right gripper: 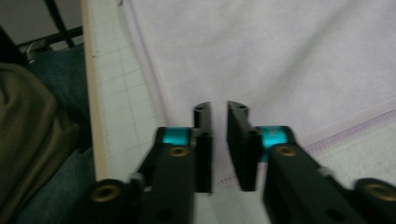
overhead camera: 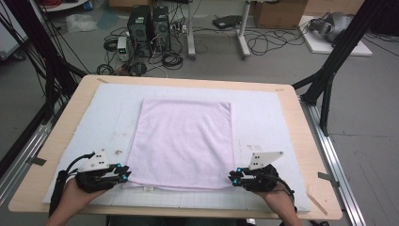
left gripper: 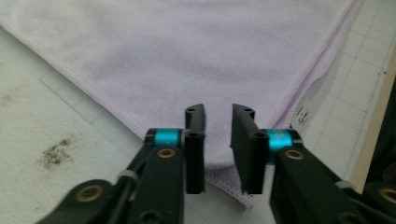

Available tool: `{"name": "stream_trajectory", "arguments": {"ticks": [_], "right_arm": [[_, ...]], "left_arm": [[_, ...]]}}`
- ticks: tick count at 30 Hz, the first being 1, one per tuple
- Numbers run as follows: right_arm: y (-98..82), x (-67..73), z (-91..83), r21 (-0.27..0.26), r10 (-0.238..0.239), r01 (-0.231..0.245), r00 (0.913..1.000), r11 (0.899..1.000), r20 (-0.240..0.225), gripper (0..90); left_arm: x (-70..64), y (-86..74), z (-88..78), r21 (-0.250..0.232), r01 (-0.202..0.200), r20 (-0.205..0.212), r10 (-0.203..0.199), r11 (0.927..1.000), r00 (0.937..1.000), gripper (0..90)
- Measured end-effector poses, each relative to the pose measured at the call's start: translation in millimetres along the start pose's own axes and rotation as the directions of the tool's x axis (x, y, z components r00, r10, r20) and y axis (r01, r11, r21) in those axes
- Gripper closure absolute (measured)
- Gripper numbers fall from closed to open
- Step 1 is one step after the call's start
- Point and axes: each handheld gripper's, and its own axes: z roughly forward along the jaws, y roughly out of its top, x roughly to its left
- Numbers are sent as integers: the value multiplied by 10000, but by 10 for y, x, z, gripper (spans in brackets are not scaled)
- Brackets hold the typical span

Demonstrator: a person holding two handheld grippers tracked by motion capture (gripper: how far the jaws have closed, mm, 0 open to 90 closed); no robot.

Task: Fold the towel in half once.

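1. Left gripper (overhead camera: 123, 175) sits at the towel's (overhead camera: 183, 141) near left corner; its fingers (left gripper: 194, 140) stand slightly apart, the corner beneath them, nothing pinched.
2. Towel lies flat on the counter (overhead camera: 301, 122), one fold seemingly done.
3. Right gripper (overhead camera: 234, 177) mirrors it at the right corner, fingers (right gripper: 203, 140) parted, empty.
4. Next fold likely awaits.

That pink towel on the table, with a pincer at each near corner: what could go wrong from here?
The left gripper has its fingers slightly apart over the towel corner, clamping nothing; closing now might catch only the hem, or miss. The right gripper looks the same. If one corner grips and the other slips, the towel would likely lift crooked. The care tag could snag.
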Motion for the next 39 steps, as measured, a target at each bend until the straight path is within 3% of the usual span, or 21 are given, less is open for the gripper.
{"name": "stream_trajectory", "arguments": {"ticks": [2,5,10,12,15,19,27,33,39], "right_arm": [[-10,-9,11,-95,100,-100,9999,9999,48,730],[22,-6,61,-130,-58,59,10000,9999,31,714],[-39,-12,179,452,-112,115,9999,9989,-55,721],[-119,-5,191,728,32,-25,9999,9973,-108,730],[-194,-20,142,378,351,-344,9992,9987,-182,730],[-143,-12,117,177,192,-190,9998,9997,-81,717],[-63,-79,167,-197,245,-244,9997,9995,67,665],[-29,-103,145,-581,283,-274,9995,9979,137,611],[-1,-158,173,-815,605,-587,9980,9949,197,487]], "left_arm": [[7,12,13,27,-51,-14,51,10000,10000,680],[15,34,59,78,-94,5,94,9999,10000,687],[13,-70,188,902,-119,122,109,9959,9999,698],[7,-125,172,699,-63,89,57,9975,9999,699],[10,-120,132,740,-131,17,131,9972,9999,692],[28,-58,97,330,-85,-4,85,9994,10000,673],[73,96,175,-482,178,-74,-182,9987,9998,626],[86,106,246,-556,191,-160,-200,9983,9997,614],[108,104,253,-593,218,-227,-232,9980,9995,551]]}}
